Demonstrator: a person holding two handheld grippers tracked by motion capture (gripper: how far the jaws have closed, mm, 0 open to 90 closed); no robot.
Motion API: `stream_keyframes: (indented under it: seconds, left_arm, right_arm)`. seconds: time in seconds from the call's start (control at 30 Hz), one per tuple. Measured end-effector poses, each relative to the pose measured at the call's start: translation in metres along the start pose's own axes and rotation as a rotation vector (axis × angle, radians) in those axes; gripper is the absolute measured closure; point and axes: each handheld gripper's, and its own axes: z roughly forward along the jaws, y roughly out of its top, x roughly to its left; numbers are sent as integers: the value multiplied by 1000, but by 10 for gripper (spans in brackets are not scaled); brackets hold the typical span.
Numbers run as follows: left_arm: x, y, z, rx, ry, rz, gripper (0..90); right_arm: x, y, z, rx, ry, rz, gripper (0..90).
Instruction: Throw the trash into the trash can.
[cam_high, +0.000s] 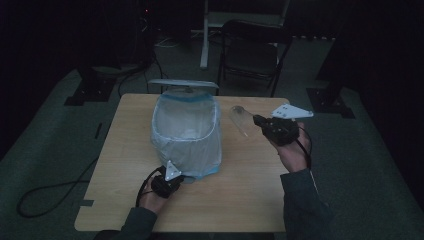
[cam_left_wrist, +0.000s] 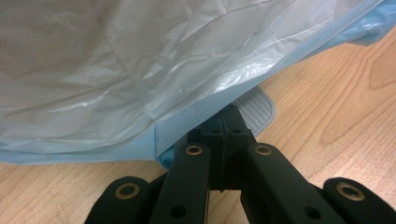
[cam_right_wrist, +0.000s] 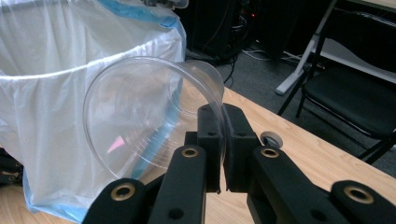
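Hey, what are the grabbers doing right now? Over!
Left gripper shut on bin pedal. Right gripper shut on clear cup rim, beside bagged bin. Nothing in the way.

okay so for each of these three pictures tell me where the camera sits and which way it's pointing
High view: fixed above the person's side of the table, looking forward and down; both forearms, the left gripper and the right gripper show.
Left gripper view: rides on the left gripper, low over the tabletop, facing the foot of the bagged bin; its shut jaws show.
Right gripper view: rides on the right gripper, facing the bin's side and a chair; its jaws pinch a clear plastic cup by the rim.
Shared: the bin and table appear in all three.
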Motion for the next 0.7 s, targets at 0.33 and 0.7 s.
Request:
stream_keyframes:
  seconds: [0.33,0.7]
  left_arm:
    - [0,0,0,1,0,0,900]
    - [0,0,0,1,-1,0,900]
  right_arm:
    - [4,12,0,-21,16,-18,871]
    - [10,19,3,-42,36,-30,870]
